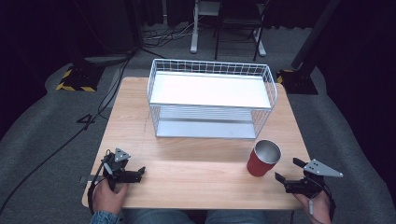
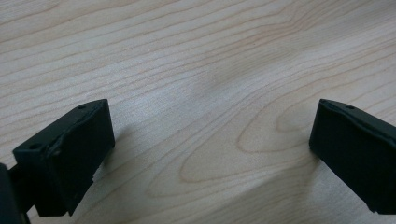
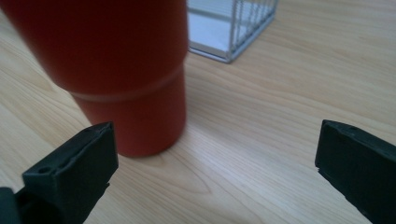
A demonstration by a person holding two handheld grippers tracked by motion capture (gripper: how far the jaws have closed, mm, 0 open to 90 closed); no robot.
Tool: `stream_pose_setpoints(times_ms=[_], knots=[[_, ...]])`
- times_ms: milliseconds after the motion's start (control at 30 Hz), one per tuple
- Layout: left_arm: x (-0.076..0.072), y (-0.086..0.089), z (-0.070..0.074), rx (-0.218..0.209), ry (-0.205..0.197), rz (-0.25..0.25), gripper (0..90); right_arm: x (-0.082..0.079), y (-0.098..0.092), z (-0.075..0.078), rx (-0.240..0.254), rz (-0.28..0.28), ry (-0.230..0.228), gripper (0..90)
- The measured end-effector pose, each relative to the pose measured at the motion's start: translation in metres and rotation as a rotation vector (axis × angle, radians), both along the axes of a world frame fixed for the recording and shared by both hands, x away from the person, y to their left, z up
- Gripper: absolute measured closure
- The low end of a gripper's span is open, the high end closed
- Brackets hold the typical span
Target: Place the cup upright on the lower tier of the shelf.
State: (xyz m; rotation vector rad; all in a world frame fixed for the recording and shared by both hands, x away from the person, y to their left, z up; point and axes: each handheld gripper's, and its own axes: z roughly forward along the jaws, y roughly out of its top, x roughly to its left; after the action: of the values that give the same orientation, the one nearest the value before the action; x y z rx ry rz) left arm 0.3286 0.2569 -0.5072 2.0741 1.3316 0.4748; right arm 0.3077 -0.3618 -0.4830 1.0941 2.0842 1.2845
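A red cup (image 1: 263, 159) with a shiny metal inside stands upright on the wooden table (image 1: 196, 177), front right, just ahead of the wire rack's right corner. My right gripper (image 1: 287, 171) lies near the table's front right corner, open, pointing toward the cup from its right side. In the right gripper view the cup (image 3: 126, 60) looms ahead of the left jaw, and nothing sits between the open gripper (image 3: 215, 154) jaws. My left gripper (image 1: 139, 174) rests at the front left, open over bare wood (image 2: 205, 84) with the gripper (image 2: 212, 140) holding nothing.
A white two-tier wire rack (image 1: 211, 99) stands at the table's middle back; its corner (image 3: 233, 28) shows behind the cup. Cables and stand bases lie on the grey floor beyond the table. Bare wood stretches between the two grippers.
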Motion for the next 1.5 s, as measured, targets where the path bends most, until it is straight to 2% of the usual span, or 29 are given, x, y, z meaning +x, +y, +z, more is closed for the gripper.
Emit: stream_pose_setpoints(times_ms=[400,633,933,1200,1500], knots=[[0.000,0.000,0.000,0.000,0.000,0.000,0.4,-0.003,0.017,0.000,0.054,0.072,-0.047,0.0],[0.000,0.000,0.000,0.000,0.000,0.000,0.4,-0.002,0.024,-0.002,0.085,0.091,-0.063,0.0],[0.000,0.000,0.000,0.000,0.000,0.000,0.4,0.012,0.038,-0.008,0.037,0.107,-0.038,0.0],[0.000,0.000,0.000,0.000,0.000,0.000,0.4,0.022,0.050,-0.013,0.025,0.125,-0.014,0.0],[0.000,0.000,0.000,0.001,0.000,0.000,0.4,0.029,0.060,-0.016,0.015,0.125,-0.016,0.0]])
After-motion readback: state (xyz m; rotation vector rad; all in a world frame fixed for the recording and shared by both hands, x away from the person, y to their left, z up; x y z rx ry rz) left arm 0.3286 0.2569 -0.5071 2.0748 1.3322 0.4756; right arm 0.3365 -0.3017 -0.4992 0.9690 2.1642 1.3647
